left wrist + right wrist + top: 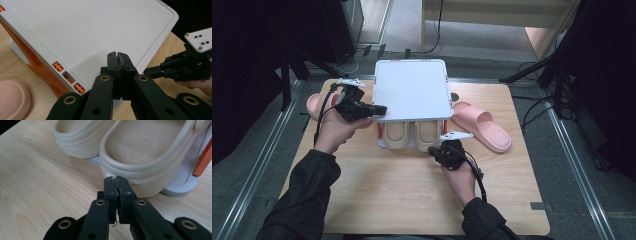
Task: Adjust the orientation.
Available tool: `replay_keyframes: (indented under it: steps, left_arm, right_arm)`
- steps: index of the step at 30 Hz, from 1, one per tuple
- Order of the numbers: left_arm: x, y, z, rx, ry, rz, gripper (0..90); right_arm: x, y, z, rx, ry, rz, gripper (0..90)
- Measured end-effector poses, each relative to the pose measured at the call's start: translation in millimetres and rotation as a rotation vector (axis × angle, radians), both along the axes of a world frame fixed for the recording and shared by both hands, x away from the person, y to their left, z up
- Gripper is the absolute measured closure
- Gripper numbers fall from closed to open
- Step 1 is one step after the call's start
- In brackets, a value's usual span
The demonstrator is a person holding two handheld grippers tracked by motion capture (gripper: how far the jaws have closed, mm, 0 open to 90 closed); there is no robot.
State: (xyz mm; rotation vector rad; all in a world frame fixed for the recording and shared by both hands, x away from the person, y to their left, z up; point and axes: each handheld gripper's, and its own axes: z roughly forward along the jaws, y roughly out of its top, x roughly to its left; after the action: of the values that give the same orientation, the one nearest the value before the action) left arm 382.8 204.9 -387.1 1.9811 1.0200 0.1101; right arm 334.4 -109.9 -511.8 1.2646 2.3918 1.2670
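From above I see a white two-level shoe rack (412, 90) standing at the far middle of the wooden table (387, 200). Its flat top shelf is bare; the lower level holds a pair of beige clogs (412, 135), side by side, heels toward me and poking out past the shelf edge. Orange brackets (58, 66) join the shelves at the side.

My left gripper (379, 110) rests against the left front corner of the top shelf; in the left gripper view its jaws are pressed together with nothing between them, the tips lying over the white shelf surface near its edge. My right gripper (434, 150) sits just in front of the right-hand clog's heel (140, 173); in the right gripper view the jaws are together, tips right at the heel rim, whether touching I cannot tell.

A pink slide (482, 125) lies on the table right of the rack, and another pink slide (317, 104) lies to its left, partly behind my left hand.
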Motion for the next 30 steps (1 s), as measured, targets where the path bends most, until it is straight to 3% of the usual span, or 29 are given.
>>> replay_keyframes:
  steps: [7, 13, 17, 21, 23, 30]
  left_arm:
    - [-0.4, -1.1, 1.0, 0.011, -0.005, -0.004, 87.2]
    - [-0.9, -2.1, 1.0, 0.004, -0.011, -0.01, 83.4]
    - [-1.3, -2.4, 2.9, -0.002, 0.002, -0.009, 71.0]
    - [-7.3, -1.5, 11.9, 0.021, -0.026, 0.013, 60.9]
    - [-11.1, 0.3, 17.6, 0.022, -0.036, 0.016, 56.8]
    - [-23.3, 19.0, 27.4, -0.014, -0.028, 0.033, 44.9]
  right_arm:
    - [11.8, -1.3, -3.3, 0.025, 0.004, -0.01, 85.5]
    - [3.7, -4.1, 2.4, 0.026, 0.031, 0.021, 81.2]
    - [-6.8, -12.5, 11.5, 0.018, 0.021, 0.048, 75.1]
    - [-16.4, -22.4, 19.1, 0.04, 0.023, 0.086, 66.2]
    - [-23.6, -27.5, 23.7, 0.076, 0.032, 0.116, 58.6]
    - [-38.1, -36.5, 29.1, 0.075, 0.028, 0.155, 49.5]
